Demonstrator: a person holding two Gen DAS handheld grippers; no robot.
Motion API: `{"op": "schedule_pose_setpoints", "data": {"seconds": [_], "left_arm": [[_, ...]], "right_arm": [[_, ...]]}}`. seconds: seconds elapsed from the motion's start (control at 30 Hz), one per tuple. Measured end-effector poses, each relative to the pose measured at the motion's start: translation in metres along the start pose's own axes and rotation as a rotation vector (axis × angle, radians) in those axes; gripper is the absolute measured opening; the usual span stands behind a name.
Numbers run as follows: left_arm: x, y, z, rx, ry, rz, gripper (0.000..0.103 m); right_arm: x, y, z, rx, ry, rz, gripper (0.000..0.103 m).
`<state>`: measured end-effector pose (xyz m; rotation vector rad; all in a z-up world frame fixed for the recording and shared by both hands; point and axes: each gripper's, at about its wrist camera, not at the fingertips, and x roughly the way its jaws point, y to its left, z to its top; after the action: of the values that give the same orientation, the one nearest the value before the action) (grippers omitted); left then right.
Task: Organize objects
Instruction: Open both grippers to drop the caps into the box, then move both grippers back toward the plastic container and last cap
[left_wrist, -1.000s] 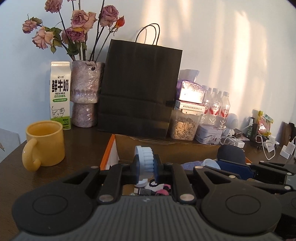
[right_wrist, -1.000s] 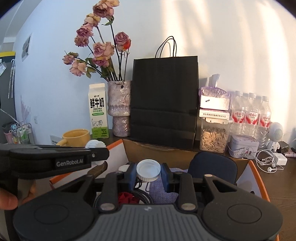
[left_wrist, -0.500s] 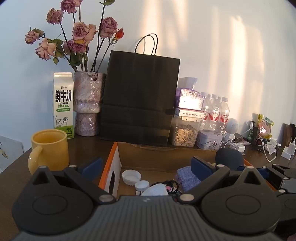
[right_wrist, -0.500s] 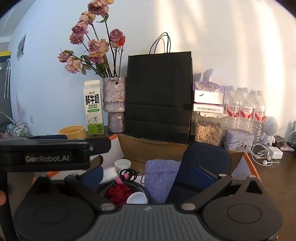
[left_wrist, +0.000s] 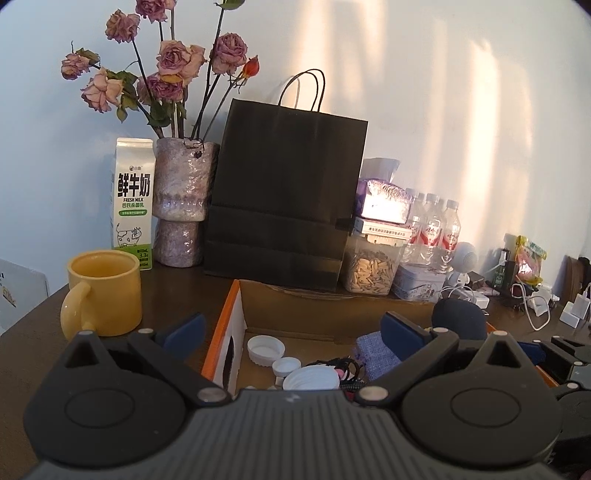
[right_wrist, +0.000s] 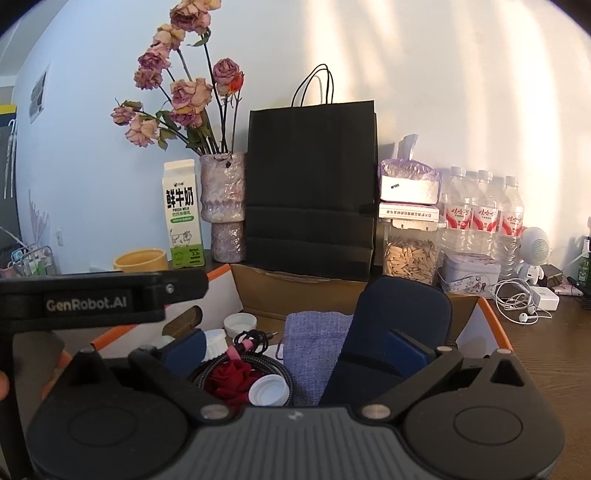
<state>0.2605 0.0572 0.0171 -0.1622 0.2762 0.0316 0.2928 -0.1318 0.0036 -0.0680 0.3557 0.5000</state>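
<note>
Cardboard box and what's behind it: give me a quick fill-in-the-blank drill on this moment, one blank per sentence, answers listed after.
1. The mug standing left of the cardboard box is ____ in colour.
2. Both the left gripper and the right gripper have their jaws ____.
3. The dried roses stand in a vase between the milk carton and the black paper ____.
4. The loose white caps lie ____ the box.

Missing words: yellow; open; bag; inside

Black left tool (left_wrist: 291, 330) with blue pads, silver screws, seemingly ribbed grey housing.
</note>
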Motion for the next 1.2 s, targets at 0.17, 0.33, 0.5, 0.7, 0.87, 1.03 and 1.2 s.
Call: {"op": "schedule_pose_setpoints", "data": {"seconds": [0.17, 0.33, 0.5, 0.7, 0.87, 1.03, 1.2], "left_arm": [[-0.013, 0.004, -0.004, -0.006, -0.006, 0.021, 0.103], [-0.037, 0.008, -0.009, -0.011, -0.009, 0.037, 0.103], [-0.062, 0.013, -0.014, 0.01, 0.015, 0.034, 0.103], [-0.079, 0.022, -0.028, 0.04, 0.087, 0.053, 0.103], [-0.089, 0.031, -0.04, 0.027, 0.154, 0.076, 0.103], [-0.096, 0.026, -0.046, -0.003, 0.215, 0.06, 0.103], [-0.098, 0.002, -0.05, -0.067, 0.276, 0.038, 0.103]], "right_arm": [[-0.014, -0.004, -0.004, 0.002, -0.02, -0.007, 0.103], [-0.036, -0.012, -0.01, 0.008, -0.034, -0.02, 0.103], [-0.066, -0.023, -0.021, -0.003, -0.025, -0.039, 0.103], [-0.092, -0.036, -0.042, -0.037, 0.054, -0.055, 0.103], [-0.101, -0.045, -0.063, -0.056, 0.151, -0.053, 0.103], [-0.105, -0.054, -0.079, -0.04, 0.207, -0.073, 0.103], [-0.107, -0.062, -0.08, -0.023, 0.201, -0.092, 0.103]]}}
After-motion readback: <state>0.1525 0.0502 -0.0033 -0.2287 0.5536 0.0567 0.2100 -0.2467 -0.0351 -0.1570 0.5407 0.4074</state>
